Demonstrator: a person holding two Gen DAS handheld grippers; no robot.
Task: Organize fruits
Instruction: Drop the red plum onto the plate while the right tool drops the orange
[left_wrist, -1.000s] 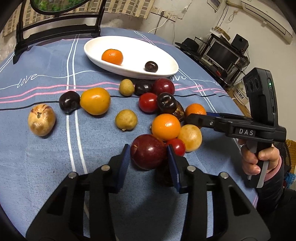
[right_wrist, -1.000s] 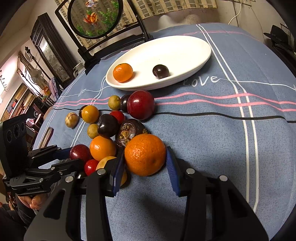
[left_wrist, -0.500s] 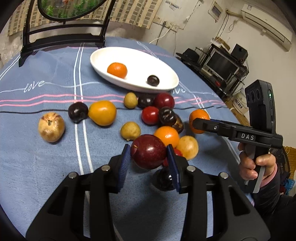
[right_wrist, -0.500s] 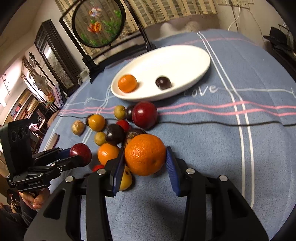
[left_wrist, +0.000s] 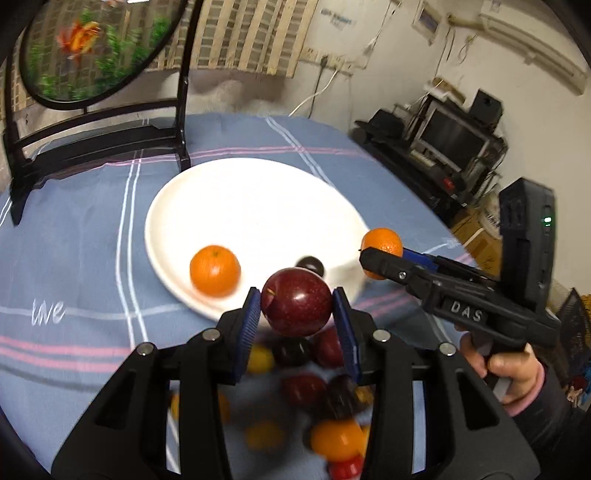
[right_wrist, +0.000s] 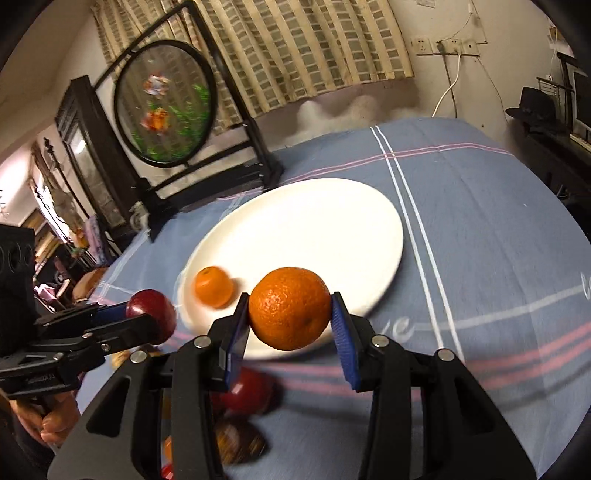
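Observation:
My left gripper (left_wrist: 297, 310) is shut on a dark red apple (left_wrist: 296, 302), held in the air just before the near rim of the white oval plate (left_wrist: 258, 206). My right gripper (right_wrist: 290, 314) is shut on a large orange (right_wrist: 290, 308), also lifted, over the plate's (right_wrist: 332, 229) near edge. On the plate lie a small orange (left_wrist: 215, 270) (right_wrist: 214, 287) and a dark plum (left_wrist: 311, 264), the plum partly hidden behind the apple. In the left wrist view the right gripper (left_wrist: 376, 254) with its orange (left_wrist: 382, 242) comes in from the right. In the right wrist view the left gripper (right_wrist: 147, 314) with its apple (right_wrist: 153, 312) shows at the left.
Several loose fruits, red, dark and orange (left_wrist: 336, 439), lie blurred on the blue striped tablecloth (left_wrist: 74, 258) below both grippers. A black stand with a round painted screen (right_wrist: 164, 101) rises behind the plate. A person's hand (left_wrist: 506, 373) grips the right tool's handle.
Both grippers have lifted their fruits off the cloth and carried them forward to the plate's near rim. The heap of loose fruit now lies below and behind them.

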